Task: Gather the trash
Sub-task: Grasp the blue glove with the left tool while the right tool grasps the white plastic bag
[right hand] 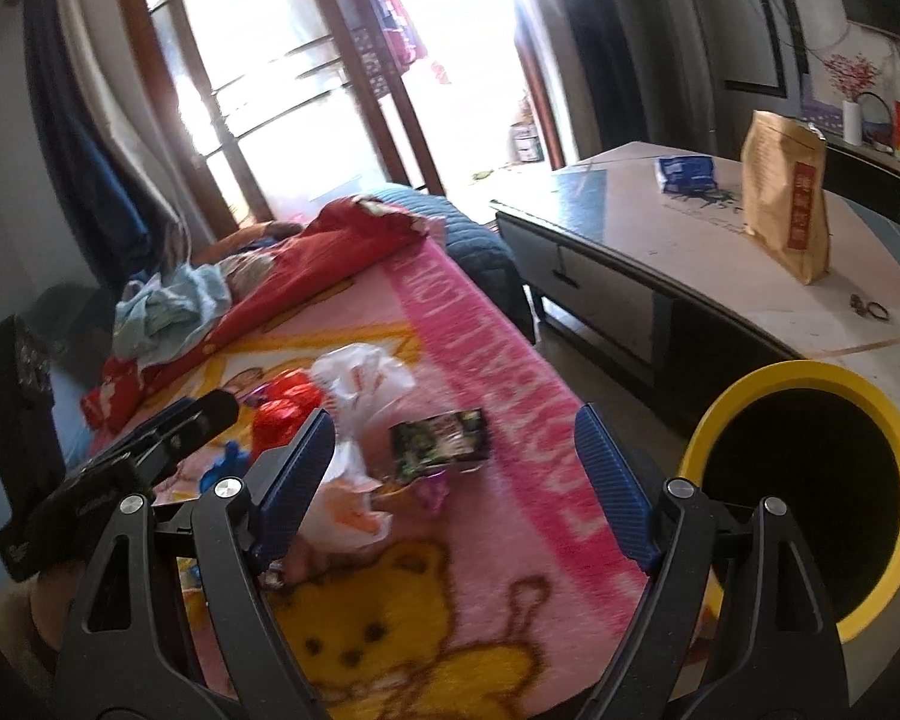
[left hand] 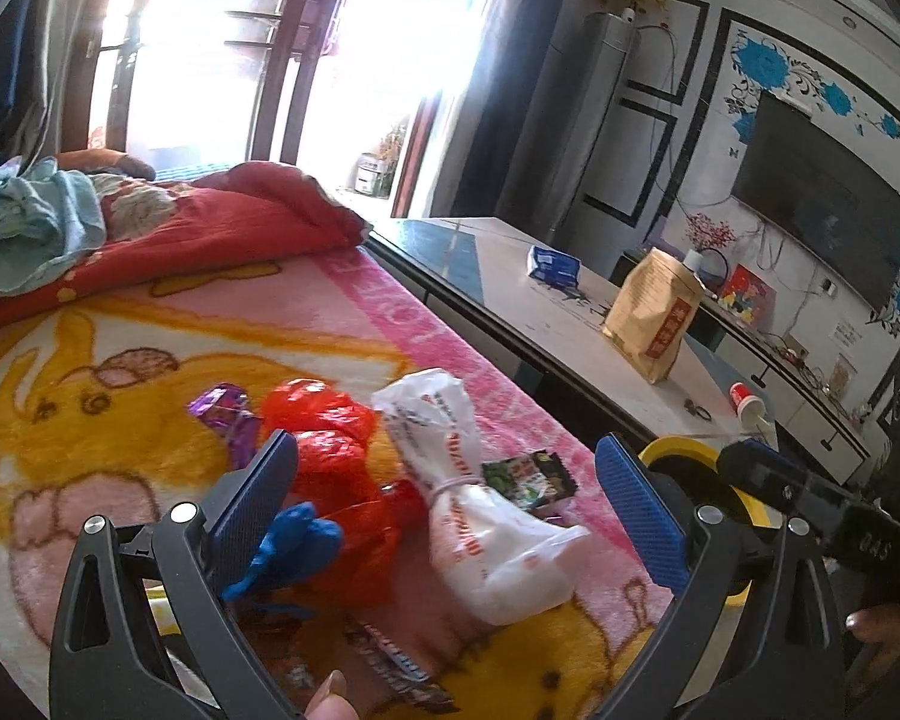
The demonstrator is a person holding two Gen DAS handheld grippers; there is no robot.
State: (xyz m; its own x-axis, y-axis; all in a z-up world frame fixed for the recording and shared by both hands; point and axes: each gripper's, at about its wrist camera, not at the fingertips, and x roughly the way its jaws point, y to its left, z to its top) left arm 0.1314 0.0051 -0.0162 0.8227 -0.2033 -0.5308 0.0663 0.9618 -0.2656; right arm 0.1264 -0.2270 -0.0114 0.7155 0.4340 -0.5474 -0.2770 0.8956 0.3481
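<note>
On bed, ahead of both tongs: litter | left tongs [left hand: 447, 495] apart over knotted white plastic bag [left hand: 486, 516] | right tongs [right hand: 456, 483] apart, empty, near dark snack wrapper [right hand: 441, 441] | step: reaching | next: clamp, carry to yellow-rimmed black bin [right hand: 810, 498] right.

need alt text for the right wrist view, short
An open right gripper hovers over a pink cartoon blanket strewn with trash: a white plastic bag, a dark snack wrapper and red plastic. A yellow-rimmed black bin stands at right, beside a low table.
</note>
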